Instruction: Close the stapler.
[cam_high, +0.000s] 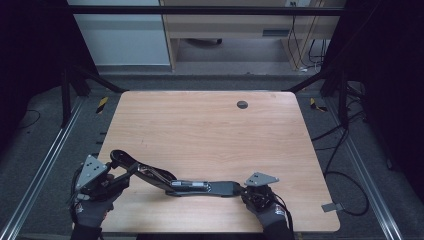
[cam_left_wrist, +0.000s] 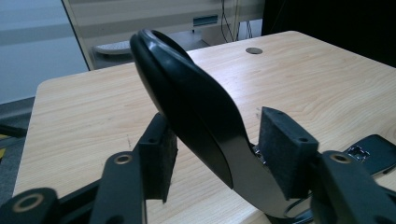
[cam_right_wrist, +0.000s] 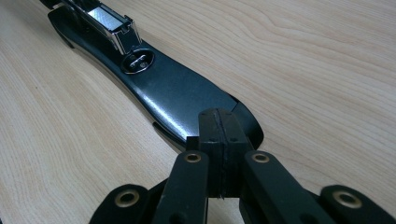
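Stapler (cam_high: 175, 181) is opened out flat across the near half of the tabletop (cam_high: 210, 130), one arm toward each hand.

High view: we see the left gripper (cam_high: 116, 179) at the near-left edge, at the stapler's raised black top arm (cam_high: 125, 161). The right gripper (cam_high: 248, 191) sits at the near-right, at the end of the base (cam_high: 220, 188). Chrome staple magazine (cam_high: 192, 184) lies along the middle. Both gloved hands come in from the bottom edge. From here we can't judge the finger gaps.

Left gripper view: the fingers (cam_left_wrist: 159, 156) stand apart, partway open. The curved top arm (cam_left_wrist: 187, 107) rises tilted between them. It is close to the left pad, maybe touching; there is a clear gap to the right pad (cam_left_wrist: 285, 149), so we call it not clamped. Part of the base (cam_left_wrist: 373, 151) shows at the right edge, flat on the tabletop (cam_left_wrist: 93, 112).

Right gripper view: the fingers (cam_right_wrist: 219, 140) are closed pad to pad, with nothing visible between them. Their tips sit on the rounded end of the base (cam_right_wrist: 182, 93), apparently resting on its top face. The base runs away from the fingers, with the round anvil plate (cam_right_wrist: 137, 61) and the magazine's front end (cam_right_wrist: 114, 23) farther along. The base lies flat on the tabletop (cam_right_wrist: 303, 70).
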